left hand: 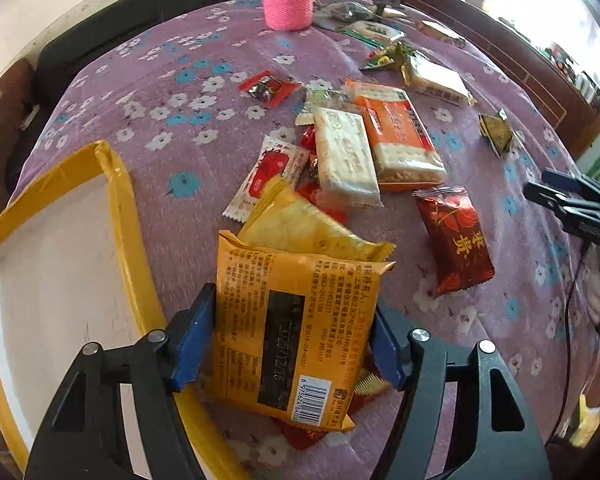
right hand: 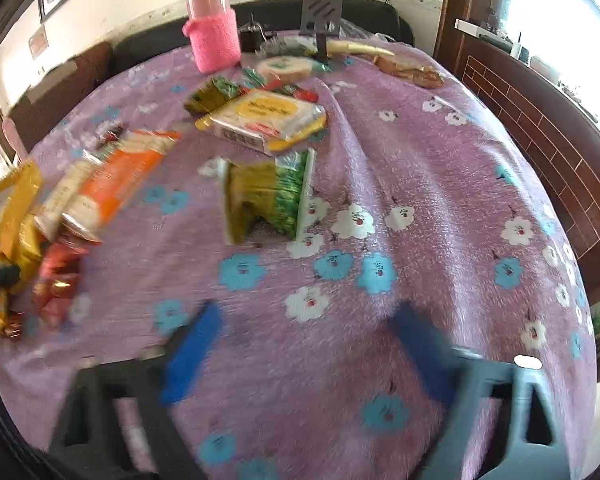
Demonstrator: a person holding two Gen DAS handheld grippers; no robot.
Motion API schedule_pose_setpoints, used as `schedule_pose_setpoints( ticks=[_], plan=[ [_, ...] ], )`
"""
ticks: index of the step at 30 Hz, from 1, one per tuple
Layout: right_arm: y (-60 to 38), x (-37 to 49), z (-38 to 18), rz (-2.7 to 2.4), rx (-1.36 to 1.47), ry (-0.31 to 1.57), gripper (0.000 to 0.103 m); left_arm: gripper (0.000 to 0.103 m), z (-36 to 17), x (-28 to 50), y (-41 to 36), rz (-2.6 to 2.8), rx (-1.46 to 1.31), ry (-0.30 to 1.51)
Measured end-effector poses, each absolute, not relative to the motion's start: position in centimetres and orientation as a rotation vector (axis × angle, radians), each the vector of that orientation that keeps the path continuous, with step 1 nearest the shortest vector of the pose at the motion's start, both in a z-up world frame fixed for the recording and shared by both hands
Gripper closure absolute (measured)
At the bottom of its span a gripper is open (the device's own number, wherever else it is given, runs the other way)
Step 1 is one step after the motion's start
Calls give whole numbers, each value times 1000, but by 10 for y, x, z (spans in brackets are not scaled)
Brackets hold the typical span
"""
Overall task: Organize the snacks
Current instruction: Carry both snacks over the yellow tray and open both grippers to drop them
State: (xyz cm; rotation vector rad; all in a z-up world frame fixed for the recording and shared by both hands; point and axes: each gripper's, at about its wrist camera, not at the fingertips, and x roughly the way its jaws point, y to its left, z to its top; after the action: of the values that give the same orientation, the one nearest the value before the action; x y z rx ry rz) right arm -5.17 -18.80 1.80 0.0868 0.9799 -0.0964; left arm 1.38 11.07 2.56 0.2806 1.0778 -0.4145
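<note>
Gripping a yellow-orange snack packet (left hand: pixel 296 336) between its blue pads (left hand: pixel 194 338), the left gripper (left hand: pixel 288 340) holds the packet barcode side up, just above the purple floral tablecloth (left hand: pixel 172 128). Beside it on the left lies a shallow tray (left hand: pixel 118 200) with a white floor and a yellow taped rim. A second yellow packet (left hand: pixel 308 228) lies just beyond the held one, partly under its far edge. Farther out sits a loose heap: a white cracker pack (left hand: pixel 346 160), an orange cracker pack (left hand: pixel 400 136) touching it, a red-and-white sachet (left hand: pixel 268 172), and a dark red packet (left hand: pixel 454 240) off to the right. A pink knitted bottle sleeve (left hand: pixel 288 0) stands at the far edge.

The right gripper (right hand: pixel 312 356) hovers over bare cloth with its jaws spread wide and nothing between them; its view is blurred. Ahead of it lies a green-and-gold packet (right hand: pixel 268 200), and beyond that a yellow-and-white biscuit pack (right hand: pixel 268 120).
</note>
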Motion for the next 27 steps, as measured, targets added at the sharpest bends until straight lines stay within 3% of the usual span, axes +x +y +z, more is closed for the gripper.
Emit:
schedule_pose_setpoints(
  ticks=[5, 11, 13, 15, 22, 27],
  plan=[
    [-134, -59, 48, 119, 132, 931, 28, 34, 46, 0, 125, -422, 158, 1018],
    [-62, -26, 42, 211, 94, 974, 31, 34, 76, -31, 154, -390, 6, 932],
    [-46, -17, 33, 195, 78, 992, 41, 34, 86, -45, 167, -362, -32, 900],
    [-40, -14, 22, 192, 83, 1019, 72, 35, 93, -57, 184, -335, -80, 878],
    [-44, -42, 33, 211, 127, 957, 74, 35, 104, -84, 243, -201, -218, 777],
    [0, -71, 88, 398, 128, 862, 74, 35, 103, -101, 279, -140, -316, 735]
  ],
)
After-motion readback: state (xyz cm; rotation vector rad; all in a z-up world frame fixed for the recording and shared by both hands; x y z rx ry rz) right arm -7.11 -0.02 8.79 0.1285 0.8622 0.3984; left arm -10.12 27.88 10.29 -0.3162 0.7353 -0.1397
